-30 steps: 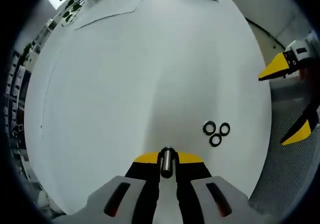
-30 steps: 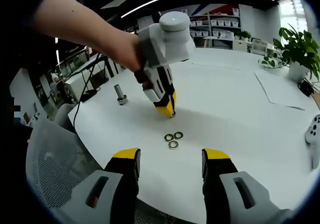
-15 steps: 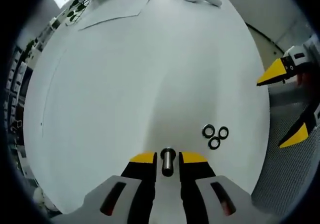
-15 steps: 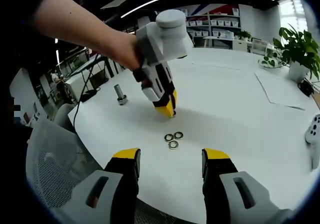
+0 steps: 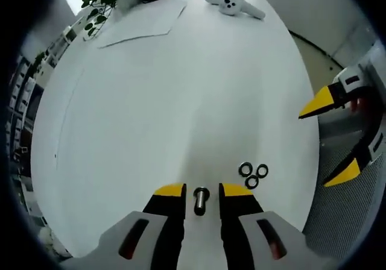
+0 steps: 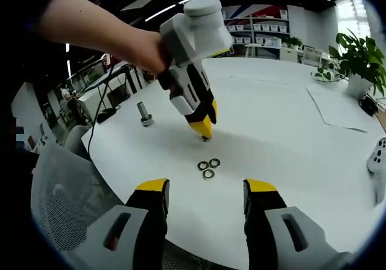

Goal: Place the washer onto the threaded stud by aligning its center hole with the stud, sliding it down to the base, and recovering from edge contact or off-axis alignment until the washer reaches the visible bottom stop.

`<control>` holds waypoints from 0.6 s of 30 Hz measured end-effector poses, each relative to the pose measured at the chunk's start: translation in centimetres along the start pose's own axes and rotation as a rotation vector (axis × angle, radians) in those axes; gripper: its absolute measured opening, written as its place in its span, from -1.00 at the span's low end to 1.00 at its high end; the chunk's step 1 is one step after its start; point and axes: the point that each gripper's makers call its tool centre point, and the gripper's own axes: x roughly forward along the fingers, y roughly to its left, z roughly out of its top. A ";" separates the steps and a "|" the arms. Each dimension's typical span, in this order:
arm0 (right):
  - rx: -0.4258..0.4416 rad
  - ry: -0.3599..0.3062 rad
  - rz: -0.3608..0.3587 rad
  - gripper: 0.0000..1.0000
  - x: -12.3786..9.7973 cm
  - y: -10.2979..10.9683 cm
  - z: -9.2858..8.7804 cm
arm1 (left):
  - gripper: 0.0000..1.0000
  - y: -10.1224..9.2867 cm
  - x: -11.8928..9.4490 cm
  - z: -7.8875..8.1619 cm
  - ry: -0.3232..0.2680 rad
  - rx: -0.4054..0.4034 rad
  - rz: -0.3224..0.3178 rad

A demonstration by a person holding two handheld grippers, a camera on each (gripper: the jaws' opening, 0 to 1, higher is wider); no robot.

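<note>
A short metal threaded stud (image 5: 201, 199) stands upright on the white table (image 5: 181, 89), between the jaws of my left gripper (image 5: 202, 190). The jaws are open, with a small gap on each side of the stud. In the right gripper view, a hand holds the left gripper (image 6: 205, 124) tilted just above the stud (image 6: 206, 138). Three dark washers (image 5: 252, 175) lie in a cluster to the right of the stud. The washers (image 6: 208, 168) rest on the table a little ahead of my right gripper (image 6: 205, 188), which is open and holds nothing. The right gripper (image 5: 338, 138) also enters from the right edge.
A second stud (image 6: 145, 114) stands further left near the table's edge. Paper sheets (image 5: 142, 23), a potted plant (image 6: 360, 59) and a white controller (image 5: 232, 3) sit at the far side. A grey mesh chair (image 6: 66, 191) is beside the table's near edge.
The left jaws, shut on the stud one second ago, have opened and drawn back slightly, leaving the stud standing on the table. The right gripper has stayed still.
</note>
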 end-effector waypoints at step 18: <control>0.002 -0.002 -0.006 0.03 0.0 -0.1 0.0 | -0.63 -3.5 0.4 1.1 -0.008 0.070 -0.052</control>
